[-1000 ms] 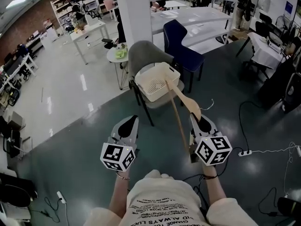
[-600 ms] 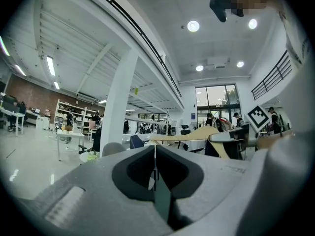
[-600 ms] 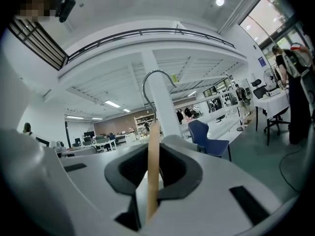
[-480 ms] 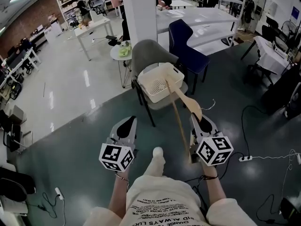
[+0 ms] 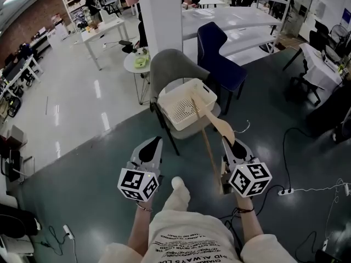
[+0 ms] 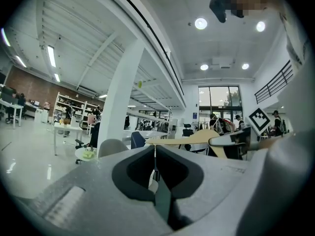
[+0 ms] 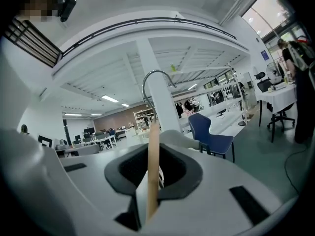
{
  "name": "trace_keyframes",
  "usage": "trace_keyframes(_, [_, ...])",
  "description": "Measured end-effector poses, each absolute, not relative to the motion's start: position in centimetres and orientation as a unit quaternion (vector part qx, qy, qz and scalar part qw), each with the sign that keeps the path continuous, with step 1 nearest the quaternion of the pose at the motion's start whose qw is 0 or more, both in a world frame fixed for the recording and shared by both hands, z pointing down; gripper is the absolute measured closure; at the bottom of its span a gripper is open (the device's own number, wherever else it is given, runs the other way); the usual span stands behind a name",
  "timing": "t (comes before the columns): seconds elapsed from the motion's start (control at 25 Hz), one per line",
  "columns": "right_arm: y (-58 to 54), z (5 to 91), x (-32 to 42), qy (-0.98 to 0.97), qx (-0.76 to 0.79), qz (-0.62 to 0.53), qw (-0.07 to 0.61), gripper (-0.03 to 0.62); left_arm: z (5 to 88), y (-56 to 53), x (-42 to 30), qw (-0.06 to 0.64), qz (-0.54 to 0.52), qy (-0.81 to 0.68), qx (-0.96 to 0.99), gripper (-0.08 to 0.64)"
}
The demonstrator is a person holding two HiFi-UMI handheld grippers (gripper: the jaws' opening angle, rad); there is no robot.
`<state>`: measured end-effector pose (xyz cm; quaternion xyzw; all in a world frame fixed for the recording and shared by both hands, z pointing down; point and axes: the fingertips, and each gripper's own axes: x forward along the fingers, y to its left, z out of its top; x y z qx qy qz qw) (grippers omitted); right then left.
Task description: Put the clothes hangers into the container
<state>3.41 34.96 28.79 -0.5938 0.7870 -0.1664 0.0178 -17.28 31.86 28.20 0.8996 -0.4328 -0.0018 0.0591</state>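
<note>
Jaws of my left gripper (image 6: 155, 154) are pressed together, with nothing between them. On my right gripper (image 7: 150, 168) the jaws are almost closed and they pinch the thin bar of a wooden clothes hanger (image 5: 220, 127), which points forward out of the grip. Its metal hook (image 7: 156, 82) curves above the jaws in the right gripper view. Further ahead, a white perforated container (image 5: 180, 107) sits on the seat of a grey chair (image 5: 167, 64). In the head view the hanger's far end overlaps this container. Behind them stand a blue chair (image 5: 216, 45) and a white pillar (image 5: 159, 15).
</note>
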Motion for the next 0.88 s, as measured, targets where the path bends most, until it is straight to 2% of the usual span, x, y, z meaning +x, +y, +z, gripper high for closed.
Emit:
trace_keyframes(0.48, [21.4,31.1,5.2,0.766,-0.606,-0.212,0.011,0.537,30.4,17.9,-16.7,0.095,0.018,-0.427,0.899,0.534])
trace_keyframes(0.88, [16.4,32.3,6.3,0.744,-0.623,-0.239,0.028,0.537,31.6,12.9,-16.5,0.113,0.024,-0.411,0.904,0.534])
